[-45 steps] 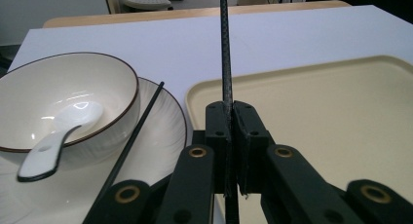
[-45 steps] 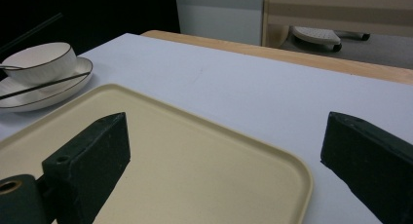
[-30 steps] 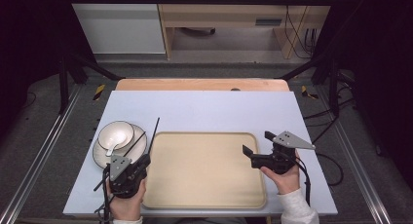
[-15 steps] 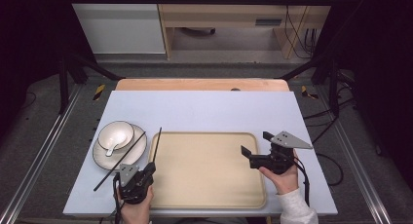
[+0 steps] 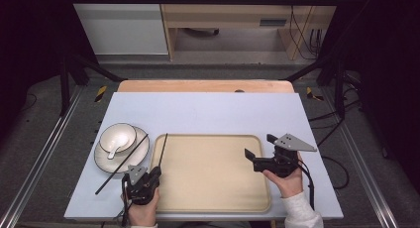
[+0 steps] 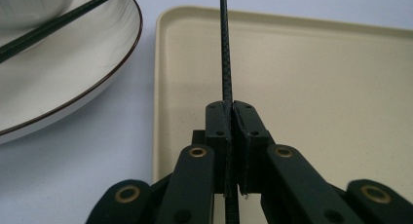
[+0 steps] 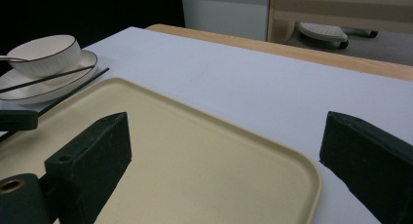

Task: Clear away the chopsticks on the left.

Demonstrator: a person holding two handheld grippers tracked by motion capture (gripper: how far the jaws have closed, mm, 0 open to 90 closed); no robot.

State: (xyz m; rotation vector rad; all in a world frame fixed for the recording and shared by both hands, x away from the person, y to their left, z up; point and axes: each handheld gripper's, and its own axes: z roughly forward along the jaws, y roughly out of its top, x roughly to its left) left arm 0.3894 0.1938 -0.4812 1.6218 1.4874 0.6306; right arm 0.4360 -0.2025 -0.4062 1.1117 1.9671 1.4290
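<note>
My left gripper [image 5: 157, 169] is at the tray's front left corner, shut on a thin black chopstick [image 5: 163, 148] that points away along the tray's left rim. In the left gripper view the chopstick [image 6: 225, 48] runs straight up from the closed jaws [image 6: 232, 107]. A second chopstick [image 5: 124, 162] lies slanted across the white plate [image 5: 137, 153]. On that plate stands a white bowl [image 5: 118, 137] holding a spoon [image 5: 113, 151]. The right gripper [image 5: 259, 146] hovers open over the right side of the beige tray [image 5: 213, 173], with nothing between its jaws [image 7: 226, 131].
The tray [image 7: 195, 156] lies mid-table on a pale blue mat [image 5: 208, 111]. The plate [image 6: 73, 68] sits just left of the tray rim [image 6: 160, 63]. A wooden table edge [image 5: 205, 85] runs along the back. Dark frame legs and cables stand beyond the table.
The left gripper has carried the held chopstick to the right and toward the front edge, up to the tray's left rim. The lying chopstick and the right gripper have stayed put.
</note>
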